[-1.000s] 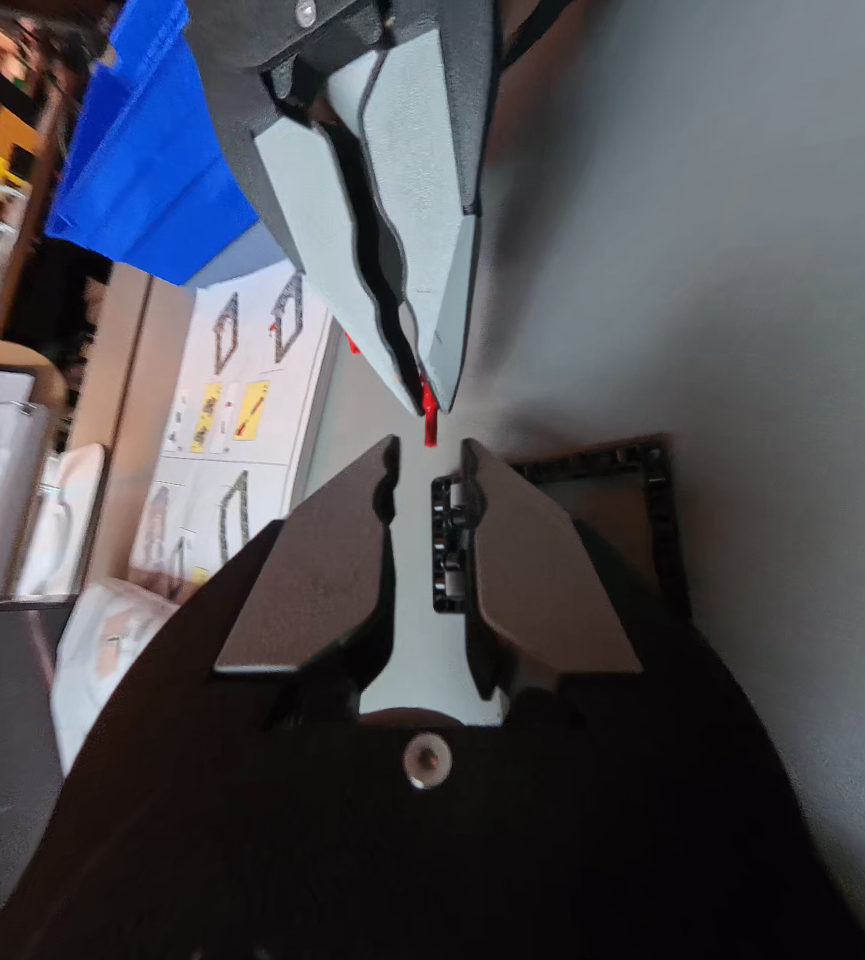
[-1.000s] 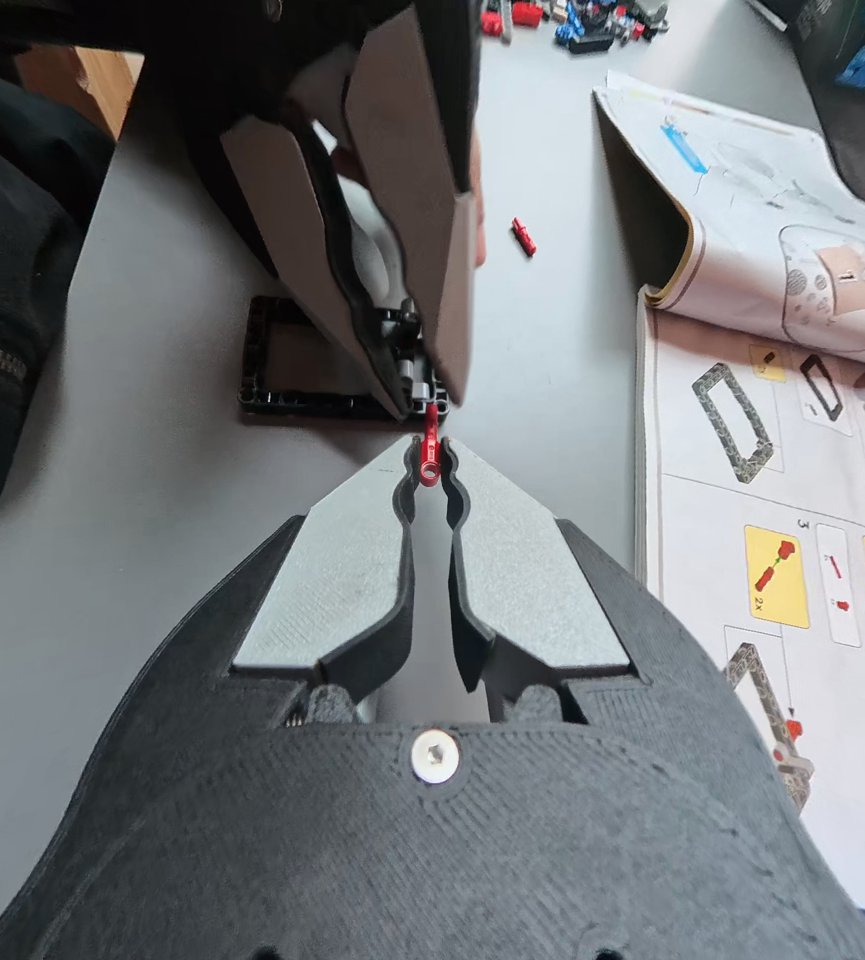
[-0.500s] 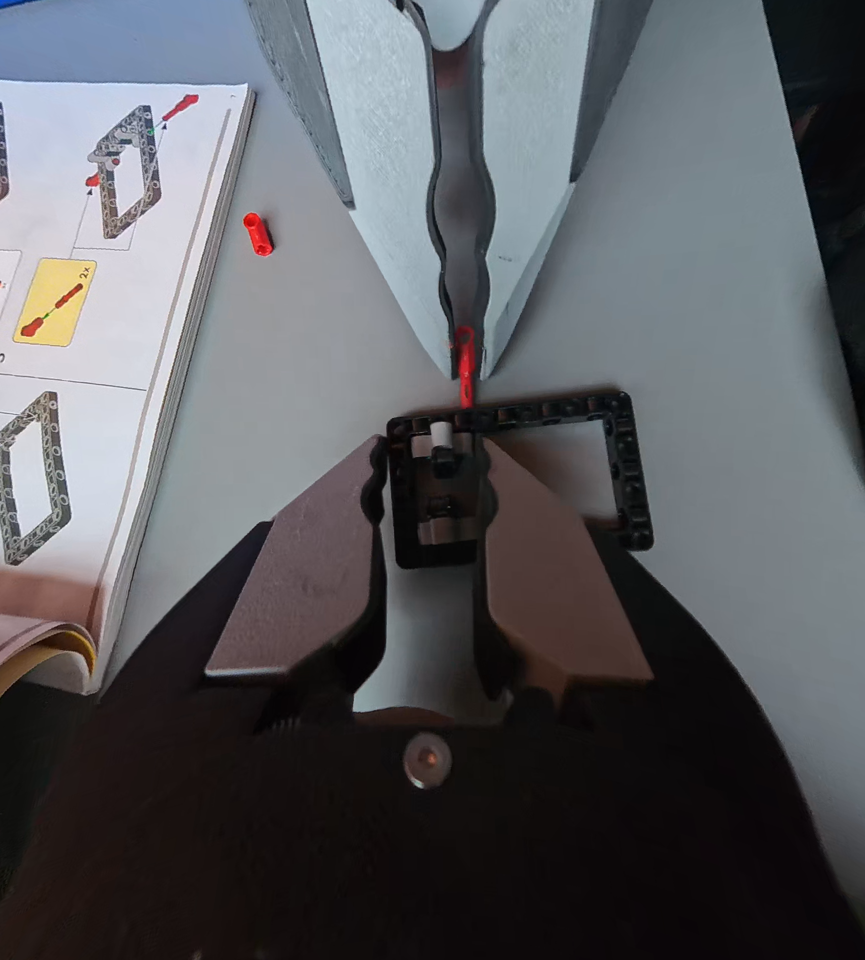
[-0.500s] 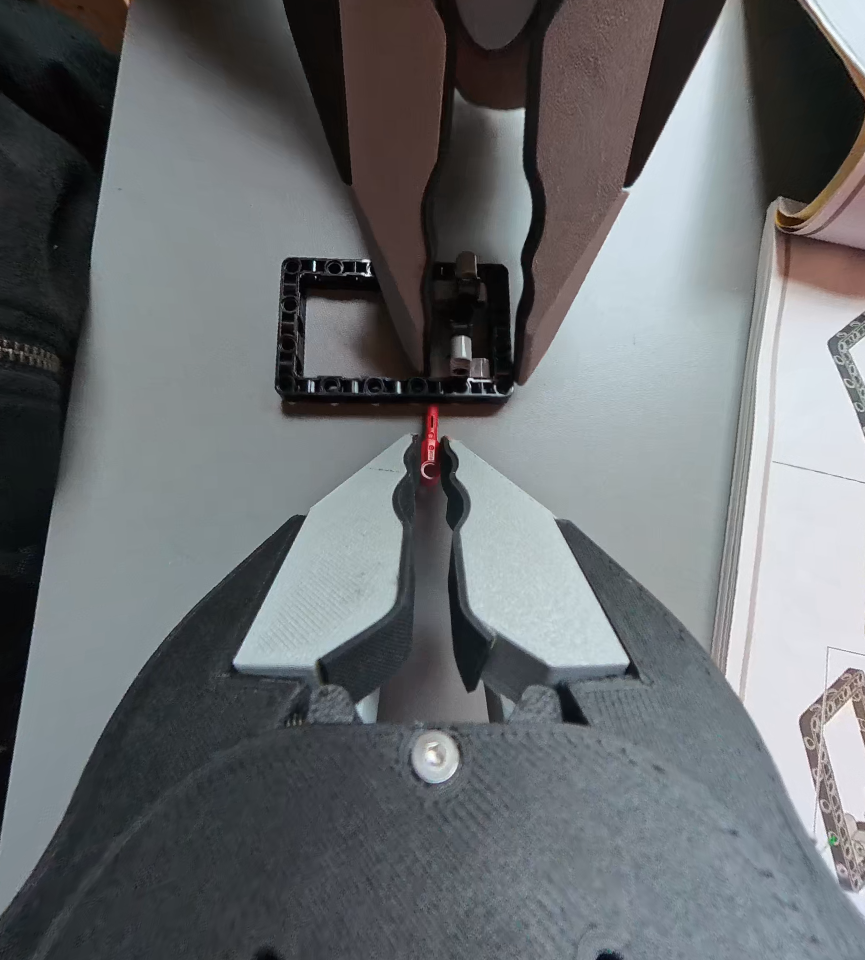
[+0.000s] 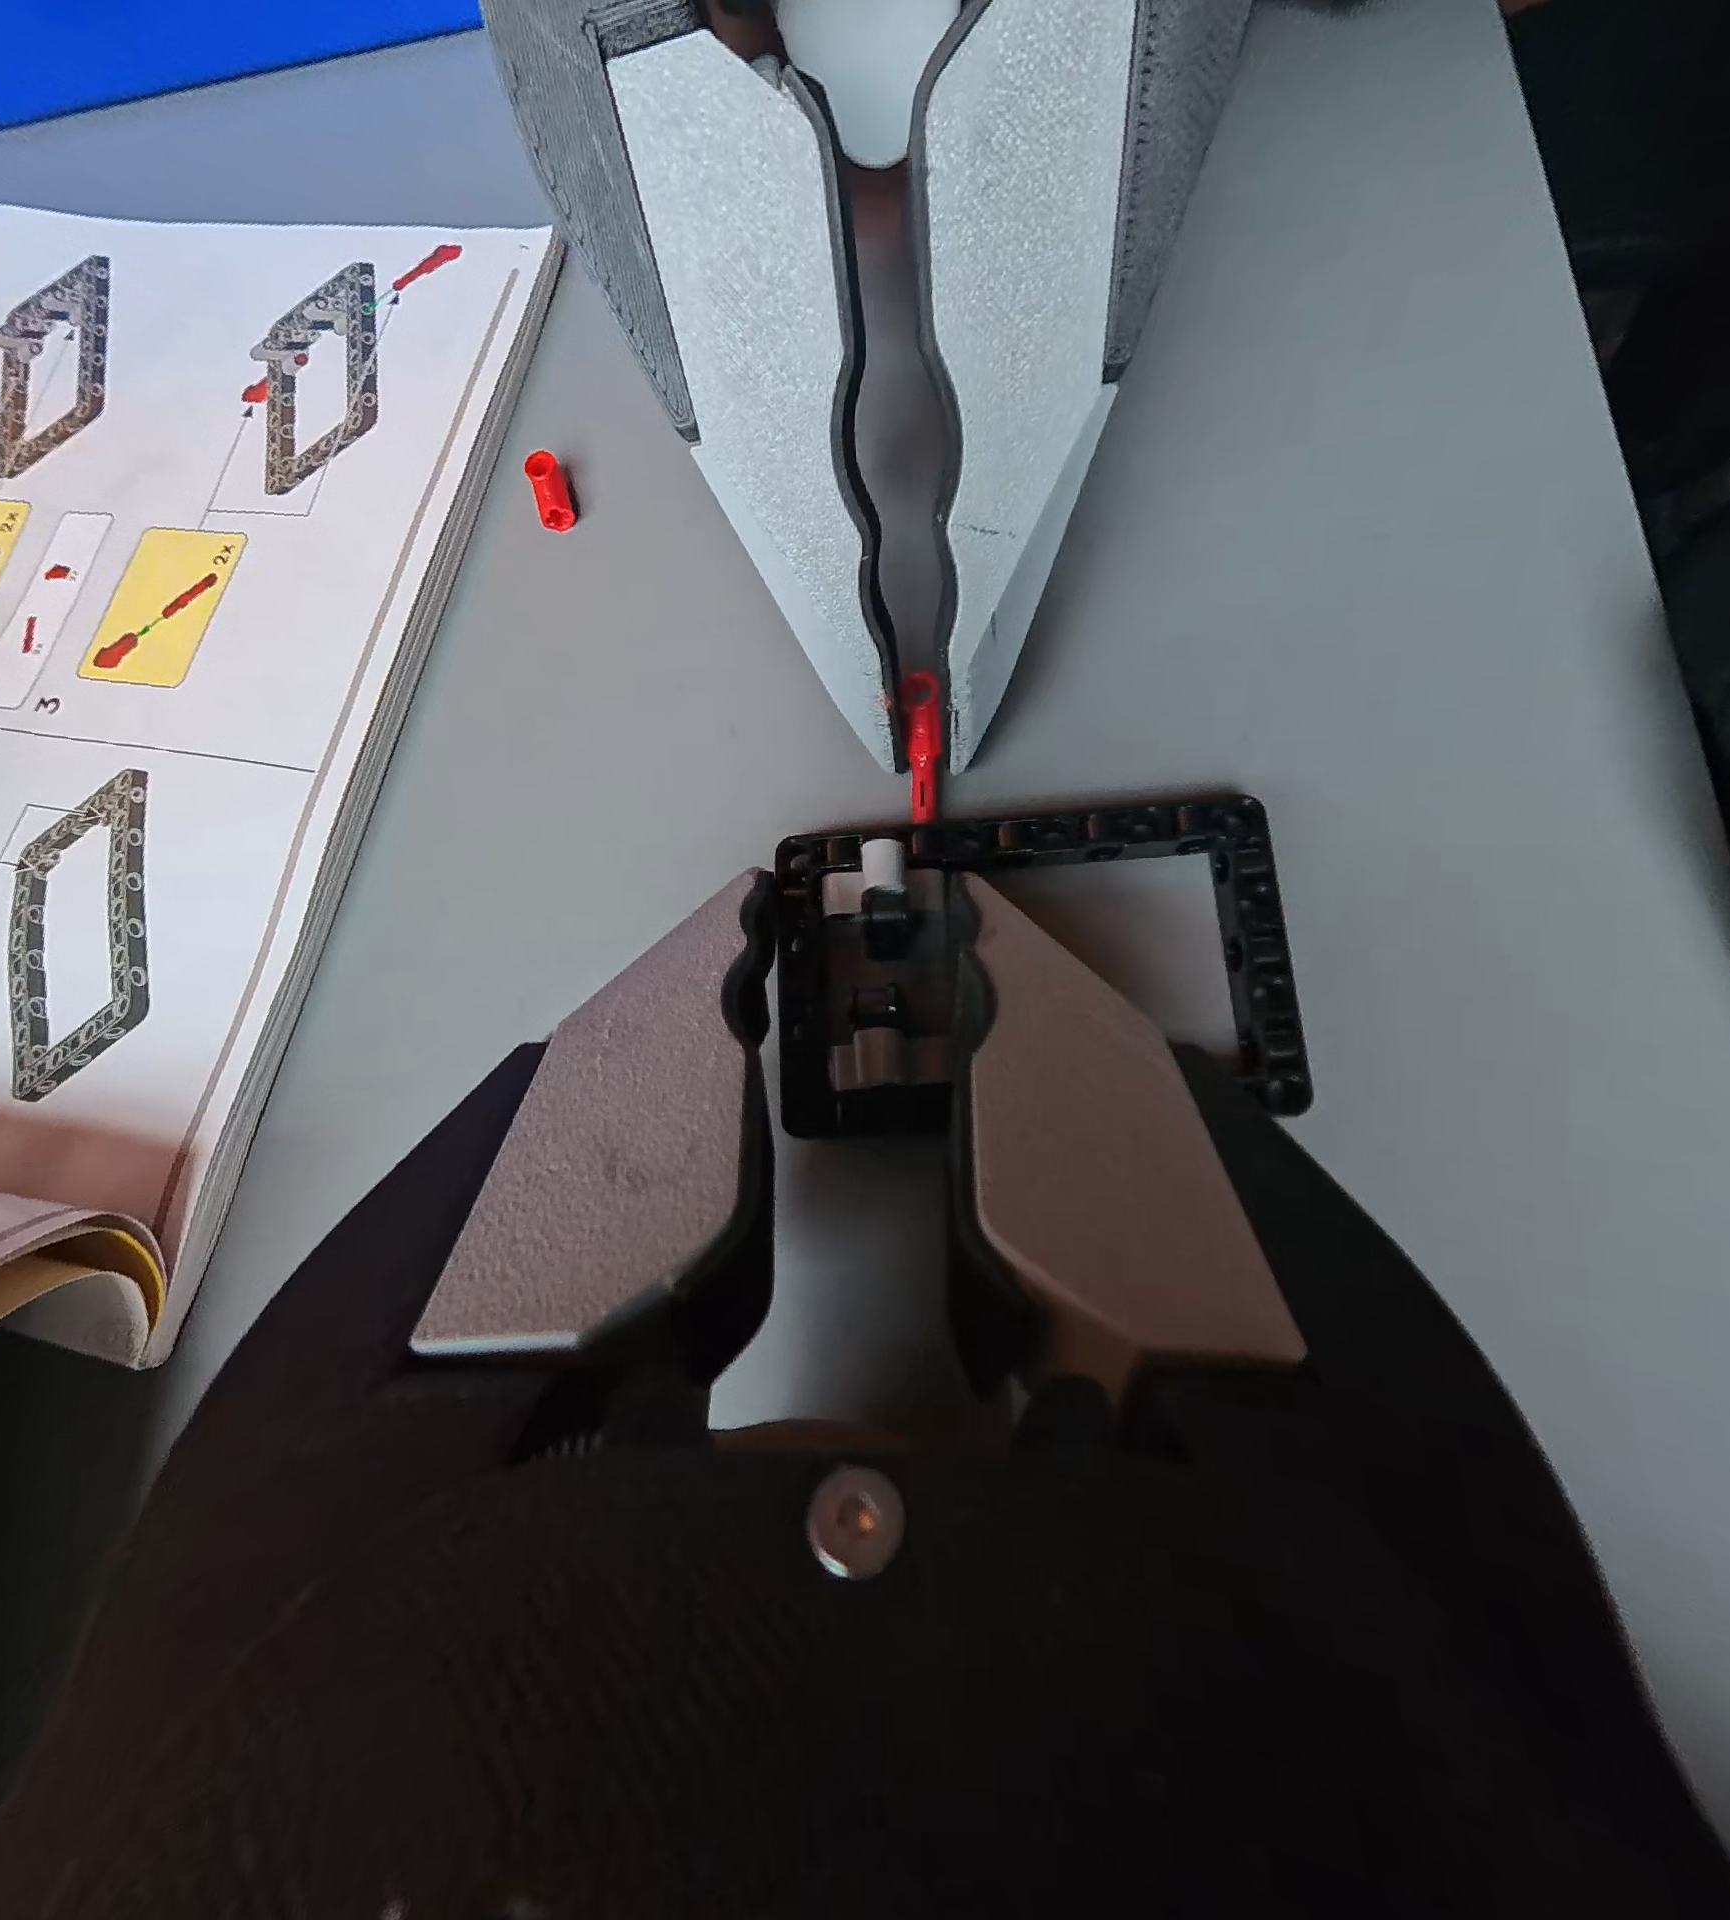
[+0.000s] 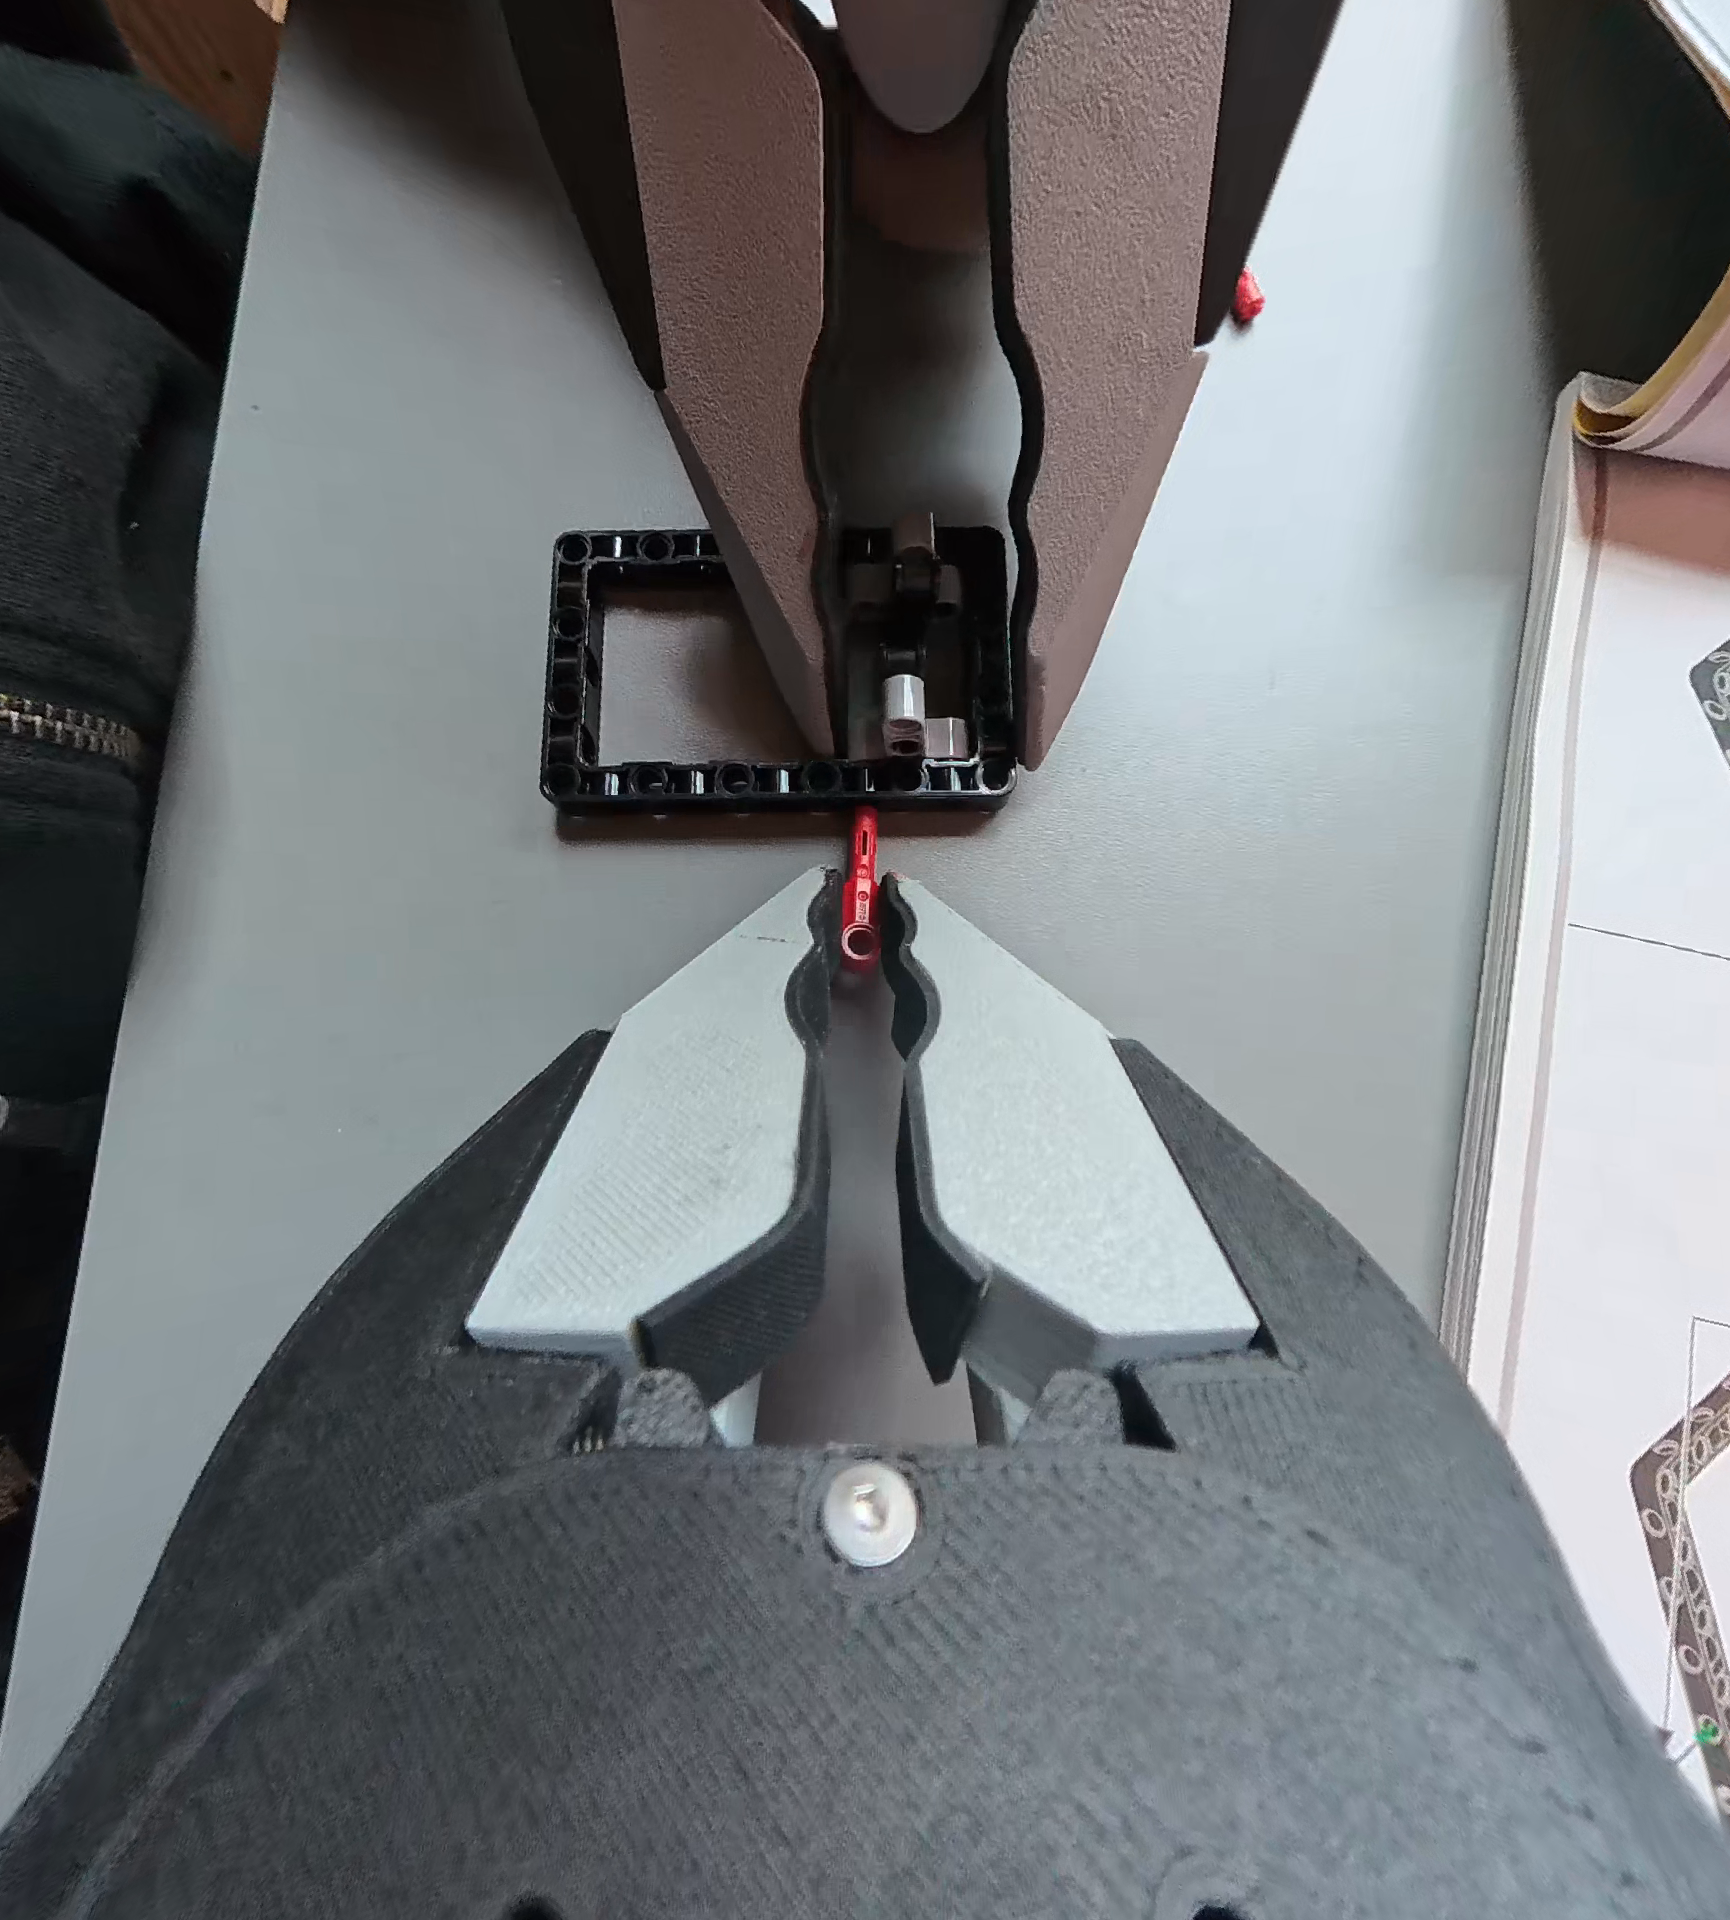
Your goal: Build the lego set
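A black rectangular lego frame (image 5: 1250,935) lies flat on the grey table (image 5: 1360,468), with small grey and black connectors (image 5: 882,868) inside one end. My left gripper (image 5: 859,904) is shut on that end of the frame. My right gripper (image 6: 861,894) is shut on a thin red pin (image 6: 859,904) and points it at the frame's (image 6: 570,665) long side. The pin's tip is at the beam's edge; I cannot tell whether it is in a hole. In the left wrist view the right gripper (image 5: 921,758) comes in from the top with the pin (image 5: 918,727).
An open instruction booklet (image 5: 165,623) lies beside the frame and also shows in the right wrist view (image 6: 1671,1039). A loose red pin (image 5: 551,490) lies near its edge. A person's dark zipped jacket (image 6: 9,727) is at the table's other side. A blue bin (image 5: 113,62) is behind.
The left gripper has turned from a tilted pose and now holds the frame level on the table. The right gripper's red pin has stayed right at the frame's long side.
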`<state>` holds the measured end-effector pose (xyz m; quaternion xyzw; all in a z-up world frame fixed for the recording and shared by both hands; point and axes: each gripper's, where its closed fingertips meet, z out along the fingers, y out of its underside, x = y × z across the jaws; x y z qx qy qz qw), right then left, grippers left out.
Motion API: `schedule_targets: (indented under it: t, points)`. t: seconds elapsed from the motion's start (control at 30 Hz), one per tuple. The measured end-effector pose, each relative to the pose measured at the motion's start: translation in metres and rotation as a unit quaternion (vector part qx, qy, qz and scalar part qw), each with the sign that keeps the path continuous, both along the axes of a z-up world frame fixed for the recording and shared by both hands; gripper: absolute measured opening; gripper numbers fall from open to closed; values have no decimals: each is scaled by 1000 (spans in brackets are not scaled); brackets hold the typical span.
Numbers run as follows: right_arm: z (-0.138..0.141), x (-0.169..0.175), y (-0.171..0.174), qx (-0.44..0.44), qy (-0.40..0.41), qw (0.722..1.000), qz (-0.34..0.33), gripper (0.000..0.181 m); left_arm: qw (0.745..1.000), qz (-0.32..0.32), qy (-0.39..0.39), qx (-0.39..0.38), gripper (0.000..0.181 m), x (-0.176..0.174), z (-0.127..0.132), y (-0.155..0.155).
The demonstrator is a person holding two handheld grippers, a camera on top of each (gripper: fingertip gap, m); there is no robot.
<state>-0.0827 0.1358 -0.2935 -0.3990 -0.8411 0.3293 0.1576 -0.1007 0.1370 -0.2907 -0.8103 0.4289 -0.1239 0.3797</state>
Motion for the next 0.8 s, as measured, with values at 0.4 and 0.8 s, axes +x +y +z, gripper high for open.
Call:
schedule_targets:
  t: [0.4, 0.8]
  points:
    - [0, 1, 0, -8, 7, 1000, 6, 4, 1000, 0, 1, 5, 31, 2, 1, -2]
    - [1, 6, -5, -16, 0, 1000, 13, 4, 999, 12, -30, -14, 61, -1, 7, -5]
